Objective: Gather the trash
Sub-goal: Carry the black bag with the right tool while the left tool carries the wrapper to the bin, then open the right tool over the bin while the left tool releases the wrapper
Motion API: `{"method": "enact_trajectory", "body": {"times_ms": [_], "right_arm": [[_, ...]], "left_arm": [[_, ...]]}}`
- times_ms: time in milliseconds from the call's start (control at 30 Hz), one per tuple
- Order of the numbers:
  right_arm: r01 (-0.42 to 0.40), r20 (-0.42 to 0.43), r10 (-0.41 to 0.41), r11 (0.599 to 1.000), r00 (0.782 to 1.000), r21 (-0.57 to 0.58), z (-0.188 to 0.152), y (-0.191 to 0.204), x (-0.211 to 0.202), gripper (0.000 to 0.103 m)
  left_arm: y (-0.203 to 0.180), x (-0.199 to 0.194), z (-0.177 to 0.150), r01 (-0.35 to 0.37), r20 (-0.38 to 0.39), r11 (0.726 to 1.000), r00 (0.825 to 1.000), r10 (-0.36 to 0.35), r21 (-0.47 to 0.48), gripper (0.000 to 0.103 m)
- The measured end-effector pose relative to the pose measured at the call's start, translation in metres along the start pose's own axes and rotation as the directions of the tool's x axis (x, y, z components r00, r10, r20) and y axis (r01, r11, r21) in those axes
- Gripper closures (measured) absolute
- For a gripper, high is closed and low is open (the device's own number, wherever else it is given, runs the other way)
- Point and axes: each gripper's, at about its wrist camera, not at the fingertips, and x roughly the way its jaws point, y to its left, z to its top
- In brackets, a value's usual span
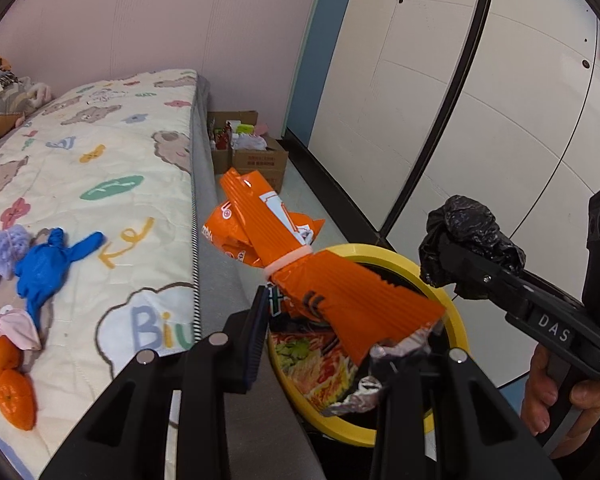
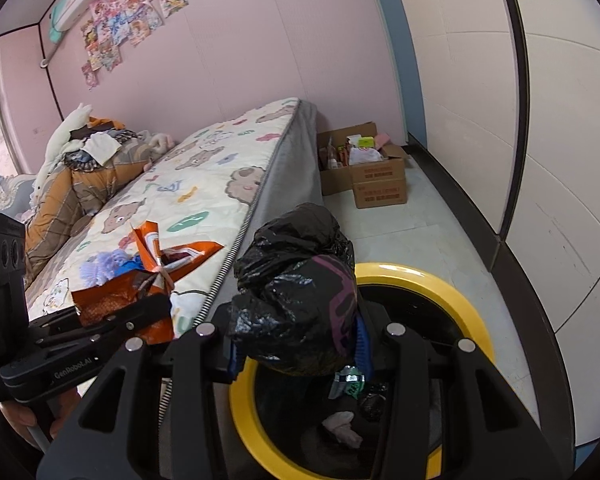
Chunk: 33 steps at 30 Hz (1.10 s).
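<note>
My left gripper (image 1: pixel 340 336) holds an orange snack bag (image 1: pixel 332 292), pleated and tied with a band, above the yellow-rimmed bin (image 1: pixel 456 312); the bag also shows in the right wrist view (image 2: pixel 116 300). My right gripper (image 2: pixel 296 340) is shut on a crumpled black plastic bag (image 2: pixel 296 280) over the bin (image 2: pixel 460 292). That black bag shows in the left wrist view (image 1: pixel 468 232). A noodle wrapper (image 1: pixel 316 364) lies in the bin. A blue glove (image 1: pixel 48 264), purple scrunchie (image 1: pixel 4 248) and two oranges (image 1: pixel 8 376) lie on the bed.
The bed (image 1: pixel 112 160) with a bear-print quilt fills the left. Cardboard boxes (image 2: pixel 372 176) full of items stand on the floor at the bed's far end. A white wardrobe (image 1: pixel 480 80) runs along the right. Bedding and plush toys (image 2: pixel 84 160) pile at the bed's head.
</note>
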Motion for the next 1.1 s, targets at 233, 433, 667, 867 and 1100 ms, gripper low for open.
{"method": "enact_trajectory", "body": {"times_ms": [233,433,667,867,1100], "right_arm": [[0.033,-0.022,-0.033,0.999,0.999,0.025,-0.006,-0.019,0.014,0.063],[0.066,-0.043,-0.064,0.996,0.997,0.059,-0.012,-0.036,0.025,0.062],[0.080,-0.063,-0.075,0.992,0.995,0.096,-0.016,-0.051,0.028,0.059],[0.085,-0.073,-0.076,0.989,0.994,0.121,-0.018,-0.058,0.026,0.054],[0.113,-0.055,-0.105,0.980,0.993,0.166,-0.016,-0.065,0.017,0.036]], "left_arm": [[-0.009,0.028,-0.005,0.017,-0.057,1.000,0.998,-0.017,0.007,0.072],[-0.023,0.044,-0.011,0.027,-0.101,0.999,0.995,-0.025,0.019,0.072],[-0.033,0.053,-0.016,0.042,-0.128,0.998,0.991,-0.037,0.036,0.069],[-0.036,0.053,-0.018,0.052,-0.131,0.998,0.990,-0.047,0.034,0.064],[-0.035,0.048,-0.017,0.055,-0.121,0.998,0.991,-0.052,0.023,0.047]]}}
